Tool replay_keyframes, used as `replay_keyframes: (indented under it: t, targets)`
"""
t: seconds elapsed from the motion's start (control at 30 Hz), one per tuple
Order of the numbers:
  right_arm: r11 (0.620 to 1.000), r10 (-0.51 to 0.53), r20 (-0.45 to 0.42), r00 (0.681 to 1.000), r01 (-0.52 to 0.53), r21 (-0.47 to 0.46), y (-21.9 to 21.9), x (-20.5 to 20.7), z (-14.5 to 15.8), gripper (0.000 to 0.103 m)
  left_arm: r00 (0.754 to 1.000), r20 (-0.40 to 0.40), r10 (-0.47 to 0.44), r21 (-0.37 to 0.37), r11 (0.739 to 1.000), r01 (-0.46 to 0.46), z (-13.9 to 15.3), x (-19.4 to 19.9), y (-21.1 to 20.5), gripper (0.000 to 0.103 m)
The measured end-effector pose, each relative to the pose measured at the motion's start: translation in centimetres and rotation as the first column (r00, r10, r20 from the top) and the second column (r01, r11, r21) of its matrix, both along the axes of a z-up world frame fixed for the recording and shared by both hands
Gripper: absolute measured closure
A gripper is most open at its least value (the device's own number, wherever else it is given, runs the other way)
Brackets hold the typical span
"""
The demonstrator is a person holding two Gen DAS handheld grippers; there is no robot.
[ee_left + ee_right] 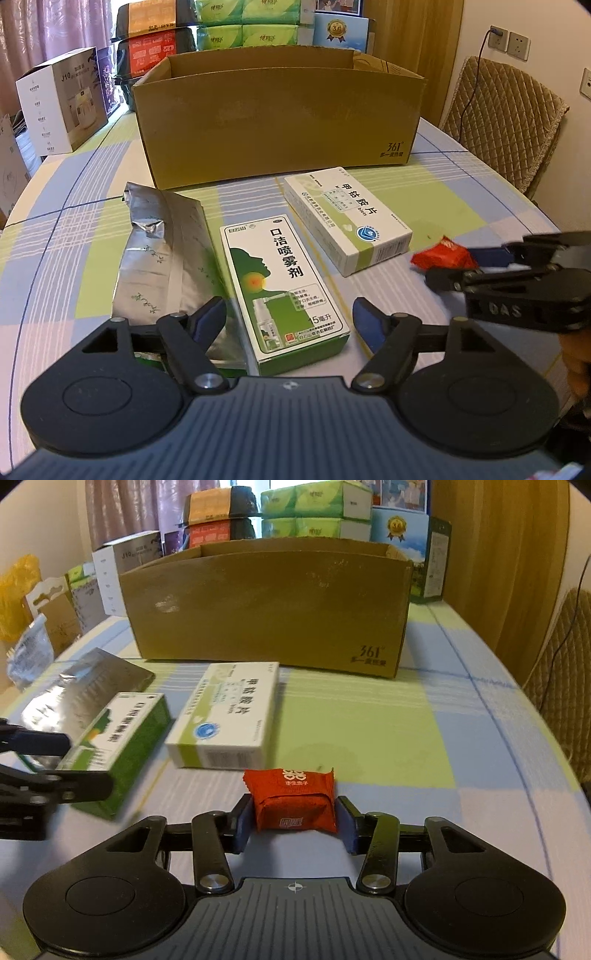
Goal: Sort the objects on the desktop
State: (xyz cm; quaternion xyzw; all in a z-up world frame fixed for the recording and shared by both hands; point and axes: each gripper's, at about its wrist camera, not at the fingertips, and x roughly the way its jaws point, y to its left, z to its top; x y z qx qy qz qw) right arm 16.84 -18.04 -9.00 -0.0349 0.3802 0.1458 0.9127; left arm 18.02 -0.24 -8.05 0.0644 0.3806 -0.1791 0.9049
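Between the right tool's [294, 821] fingers sits the red packet [293, 799], gripped.

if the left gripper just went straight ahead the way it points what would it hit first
Most likely the green and white spray medicine box, which lies on the table between the open fingers of the left gripper. Beyond it stands the brown cardboard box. Depth is hard to judge.

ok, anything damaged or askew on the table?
Yes: the silver foil pouch left of the green spray box is torn open, its top crumpled. The white tablet box lies skewed. Nothing spilled.
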Motion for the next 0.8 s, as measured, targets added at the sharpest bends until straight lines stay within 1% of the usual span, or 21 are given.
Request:
replay_keyframes:
  t: [0.1, 0.33, 0.37, 0.4, 0.43, 0.47, 0.5, 0.57, 0.63, 0.8]
  targets:
    - [1.000, 0.004, -0.011, 1.000, -0.004, 0.022, 0.1, -0.8, 0.3, 0.061, 1.000, 0.000, 0.001, 0.009, 1.000, -0.001, -0.2, 0.2, -0.3, 0.030]
    - [1.000, 0.011, 0.007, 1.000, -0.011, -0.010, 0.5, -1.1, 0.5, 0.061, 1.000, -0.004, 0.023, 0.024, 0.999, -0.023, -1.0, 0.8, -1.0, 0.030]
    - [1.000, 0.013, 0.009, 1.000, -0.013, -0.014, 0.6, -1.2, 0.4, 0.061, 1.000, -0.004, 0.026, 0.029, 0.999, -0.026, -1.1, 0.9, -1.1, 0.031]
    - [1.000, 0.016, 0.013, 1.000, -0.015, -0.019, 0.6, -1.2, 0.4, 0.060, 1.000, -0.006, 0.028, 0.036, 0.999, -0.028, -1.2, 0.9, -1.2, 0.034]
    - [1.000, 0.019, 0.016, 1.000, -0.018, -0.023, 0.7, -1.2, 0.4, 0.058, 1.000, -0.011, 0.030, 0.043, 0.999, -0.029, -1.4, 1.0, -1.2, 0.037]
    - [0.999, 0.023, 0.017, 1.000, -0.022, -0.026, 0.7, -1.2, 0.3, 0.051, 0.999, -0.019, 0.035, 0.050, 0.998, -0.034, -1.5, 1.1, -1.2, 0.041]
    - [0.999, 0.027, 0.020, 0.999, -0.026, -0.022, 0.7, -1.2, 0.3, 0.047, 0.999, -0.024, 0.036, 0.048, 0.998, -0.035, -1.6, 1.0, -1.1, 0.043]
    - [0.999, 0.032, 0.033, 0.999, -0.032, -0.012, 0.7, -1.3, 0.4, 0.031, 0.999, -0.035, 0.035, 0.044, 0.998, -0.033, -1.5, 0.9, -0.8, 0.047]
    - [0.999, 0.035, 0.045, 0.998, -0.035, -0.014, 0.8, -1.2, 0.5, 0.028, 0.999, -0.039, 0.033, 0.040, 0.999, -0.032, -1.3, 0.8, -0.5, 0.049]
    - [0.999, 0.034, 0.017, 0.999, -0.034, -0.001, 1.0, -0.4, 0.0, 0.028, 0.998, -0.052, 0.037, 0.032, 0.999, -0.035, -1.4, 0.8, -0.5, 0.048]
